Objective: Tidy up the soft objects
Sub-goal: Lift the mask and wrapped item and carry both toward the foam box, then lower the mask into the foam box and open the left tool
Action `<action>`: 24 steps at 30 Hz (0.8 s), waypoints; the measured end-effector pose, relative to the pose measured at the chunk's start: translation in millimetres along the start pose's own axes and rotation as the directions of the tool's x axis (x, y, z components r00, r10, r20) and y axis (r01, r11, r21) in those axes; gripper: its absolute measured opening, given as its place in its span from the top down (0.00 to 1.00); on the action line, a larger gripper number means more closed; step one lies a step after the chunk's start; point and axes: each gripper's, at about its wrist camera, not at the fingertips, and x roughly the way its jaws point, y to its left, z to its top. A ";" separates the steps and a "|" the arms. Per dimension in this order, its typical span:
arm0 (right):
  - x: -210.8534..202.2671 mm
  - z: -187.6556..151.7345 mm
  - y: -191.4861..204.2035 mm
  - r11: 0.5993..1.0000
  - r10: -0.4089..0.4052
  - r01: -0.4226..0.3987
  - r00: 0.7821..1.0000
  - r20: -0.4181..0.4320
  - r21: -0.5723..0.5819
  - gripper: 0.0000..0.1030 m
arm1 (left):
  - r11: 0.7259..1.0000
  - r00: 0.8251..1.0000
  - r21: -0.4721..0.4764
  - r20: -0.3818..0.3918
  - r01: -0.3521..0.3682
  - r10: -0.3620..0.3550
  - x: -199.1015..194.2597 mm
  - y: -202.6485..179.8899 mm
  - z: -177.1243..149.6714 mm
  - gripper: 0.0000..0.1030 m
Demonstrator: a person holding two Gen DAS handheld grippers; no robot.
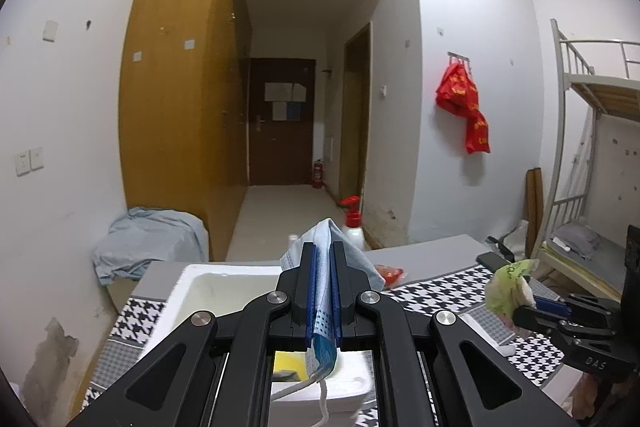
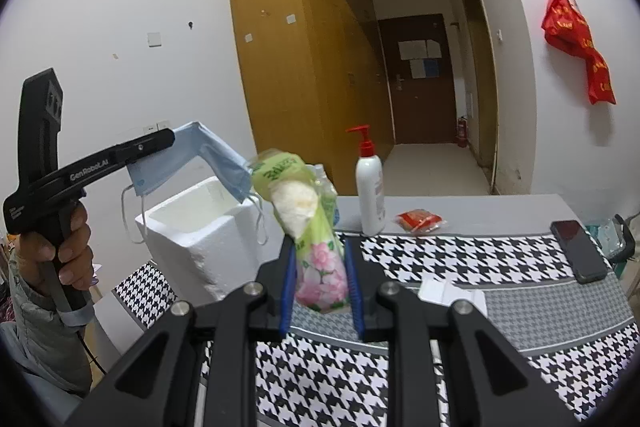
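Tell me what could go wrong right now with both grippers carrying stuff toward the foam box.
The blue face mask hangs loosely from the left gripper, so its dangling ear loops might snag the white foam box rim. The right gripper pinches only the lower end of the tissue pack; the top-heavy pack could tip out.

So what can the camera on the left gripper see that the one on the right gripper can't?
Only the left view shows the bunk bed and the blue cloth heap by the wall. Only the right view shows the phone and the person's hand. Both show the face mask in the left gripper, the tissue pack in the right gripper, and the white foam box.
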 end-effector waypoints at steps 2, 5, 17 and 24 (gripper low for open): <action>2.7 1.8 4.2 1.000 0.006 -0.006 1.000 0.000 -0.005 0.74 | 1.000 1.000 -0.004 0.004 -0.015 0.015 -1.3 6.7 -0.1 0.93; 6.8 4.6 9.9 1.000 0.015 -0.015 1.000 0.000 -0.013 0.74 | 0.999 0.999 -0.019 -0.002 -0.050 0.050 -0.3 18.0 0.3 0.93; 16.0 6.4 16.6 0.999 0.029 -0.030 1.000 -0.007 -0.030 0.74 | 0.991 0.991 -0.047 -0.052 -0.129 0.126 17.2 42.4 -3.8 0.93; 18.6 6.4 17.9 0.999 0.018 -0.019 1.000 -0.014 -0.030 0.74 | 0.990 0.986 -0.038 -0.101 -0.135 0.130 36.3 45.9 -8.6 0.93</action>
